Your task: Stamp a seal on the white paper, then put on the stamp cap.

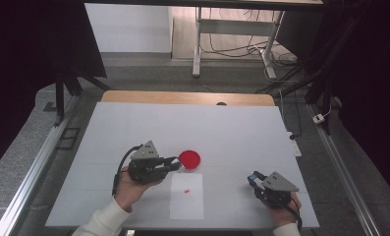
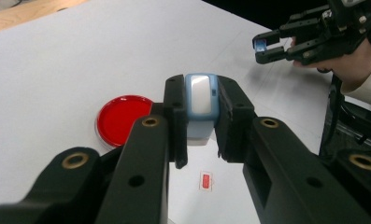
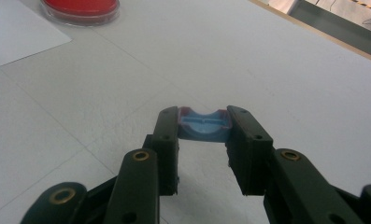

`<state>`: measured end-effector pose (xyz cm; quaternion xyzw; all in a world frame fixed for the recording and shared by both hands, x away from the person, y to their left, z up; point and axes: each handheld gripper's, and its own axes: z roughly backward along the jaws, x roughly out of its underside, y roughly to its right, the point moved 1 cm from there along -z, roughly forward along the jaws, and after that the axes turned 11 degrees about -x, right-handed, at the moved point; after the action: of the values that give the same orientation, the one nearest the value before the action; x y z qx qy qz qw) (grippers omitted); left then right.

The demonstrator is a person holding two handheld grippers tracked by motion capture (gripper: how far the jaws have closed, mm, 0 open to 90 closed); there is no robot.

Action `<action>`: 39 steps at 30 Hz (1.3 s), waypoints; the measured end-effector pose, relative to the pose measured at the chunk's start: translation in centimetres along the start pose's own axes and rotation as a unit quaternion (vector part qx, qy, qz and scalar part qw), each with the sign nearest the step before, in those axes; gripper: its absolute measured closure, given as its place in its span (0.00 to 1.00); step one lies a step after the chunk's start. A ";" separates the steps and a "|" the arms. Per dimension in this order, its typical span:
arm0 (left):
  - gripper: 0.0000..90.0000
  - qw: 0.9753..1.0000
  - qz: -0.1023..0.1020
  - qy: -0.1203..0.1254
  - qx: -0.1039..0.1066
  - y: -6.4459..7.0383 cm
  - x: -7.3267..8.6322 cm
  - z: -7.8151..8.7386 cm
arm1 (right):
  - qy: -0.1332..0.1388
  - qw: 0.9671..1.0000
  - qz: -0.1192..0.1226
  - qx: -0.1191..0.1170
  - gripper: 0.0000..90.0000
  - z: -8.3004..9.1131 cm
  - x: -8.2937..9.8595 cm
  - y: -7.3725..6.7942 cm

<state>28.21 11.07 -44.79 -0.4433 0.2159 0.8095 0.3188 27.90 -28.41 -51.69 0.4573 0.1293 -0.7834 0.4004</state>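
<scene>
My left gripper [image 2: 201, 93] is shut on a small blue block with a white face [image 2: 201, 112]. In the high view it [image 1: 177, 163] hovers right beside a red round dish [image 1: 189, 159], seen again as the red dish [image 2: 123, 119] to the left of the jaws. My right gripper [image 3: 204, 116] is shut on a small blue piece with a reddish edge [image 3: 204, 126]. It [image 1: 253, 177] sits at the table's front right and also appears far off as the right gripper [image 2: 262, 46]. A tiny red piece [image 1: 186, 190] lies on a white paper sheet [image 1: 187, 204].
The white tabletop [image 1: 182, 125] stretches back to a wooden edge [image 1: 182, 97]. The red dish [image 3: 80, 9] and a corner of the paper sheet [image 3: 15, 32] lie far ahead to the left of the right gripper. Metal rails run along both table sides.
</scene>
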 end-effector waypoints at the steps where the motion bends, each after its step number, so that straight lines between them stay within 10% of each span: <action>1: 0.84 1.000 0.002 0.002 -0.002 -0.1 0.0 0.0 | 0.000 1.000 0.000 0.000 0.72 0.0 0.0 0.0; 39: 0.84 1.000 0.003 -0.001 0.004 0.3 0.4 -0.5 | 0.019 0.999 -0.006 -0.024 0.72 -0.5 -0.9 -1.0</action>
<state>28.14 10.62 -45.36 -0.4407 0.2198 0.8101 0.3181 27.66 -27.01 -51.38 0.4618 0.1589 -0.7735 0.4039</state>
